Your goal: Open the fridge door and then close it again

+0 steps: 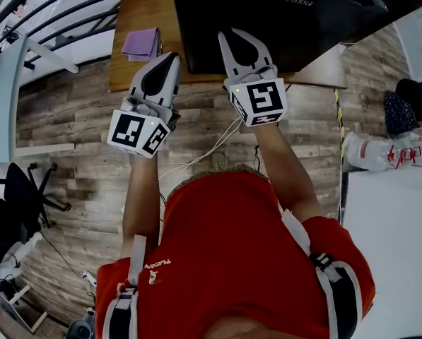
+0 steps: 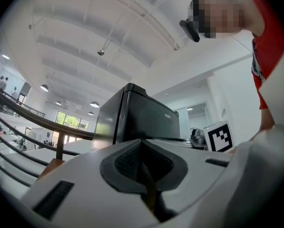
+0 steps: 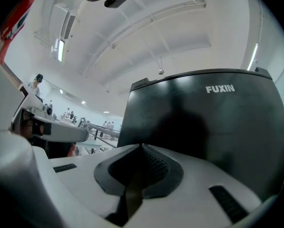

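Red-shirted person [image 1: 232, 246], left gripper [image 2: 142, 141] and right gripper [image 3: 142, 147] both pinched shut, empty, close before black fridge [image 1: 281, 20] at wooden tabletop's [image 1: 143, 6] front edge, contact unclear, fridge's far side cut off

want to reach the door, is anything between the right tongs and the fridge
Nothing visible. The right tongs, shut and empty, face the black fridge front directly. The purple cloth lies off to the left.

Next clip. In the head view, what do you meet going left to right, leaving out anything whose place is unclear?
black office chair → left gripper → right gripper → white plastic bag
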Tool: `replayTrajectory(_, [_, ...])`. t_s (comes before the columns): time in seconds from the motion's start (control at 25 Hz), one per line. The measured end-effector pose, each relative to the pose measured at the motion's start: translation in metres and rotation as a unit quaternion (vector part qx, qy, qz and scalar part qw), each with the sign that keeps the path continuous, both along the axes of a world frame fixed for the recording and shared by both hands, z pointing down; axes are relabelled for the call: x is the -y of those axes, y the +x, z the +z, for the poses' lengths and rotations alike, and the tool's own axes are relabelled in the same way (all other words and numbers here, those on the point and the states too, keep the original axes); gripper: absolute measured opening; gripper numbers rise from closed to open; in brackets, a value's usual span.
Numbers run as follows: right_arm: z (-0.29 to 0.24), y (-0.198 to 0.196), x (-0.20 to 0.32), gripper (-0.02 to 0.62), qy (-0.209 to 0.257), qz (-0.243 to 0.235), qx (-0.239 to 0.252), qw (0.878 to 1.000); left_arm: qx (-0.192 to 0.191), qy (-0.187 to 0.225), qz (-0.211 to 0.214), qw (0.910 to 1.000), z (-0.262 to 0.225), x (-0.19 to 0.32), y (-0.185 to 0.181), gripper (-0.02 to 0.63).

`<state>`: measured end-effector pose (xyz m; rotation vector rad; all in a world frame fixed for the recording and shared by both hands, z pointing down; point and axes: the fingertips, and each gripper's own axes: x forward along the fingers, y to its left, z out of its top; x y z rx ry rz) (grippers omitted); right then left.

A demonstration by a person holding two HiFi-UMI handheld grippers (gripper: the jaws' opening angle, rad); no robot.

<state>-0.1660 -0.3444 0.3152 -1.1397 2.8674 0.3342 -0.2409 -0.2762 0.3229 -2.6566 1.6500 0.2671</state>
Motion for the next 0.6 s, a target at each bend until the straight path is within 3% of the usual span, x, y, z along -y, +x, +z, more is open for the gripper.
replayTrajectory(0.6, [-0.001,-0.017,-0.082,0.028,-0.004,-0.103,0.005,0.995,0.011,-0.001,0.021,0.9997,0.001,-0.03,0.008,0.009])
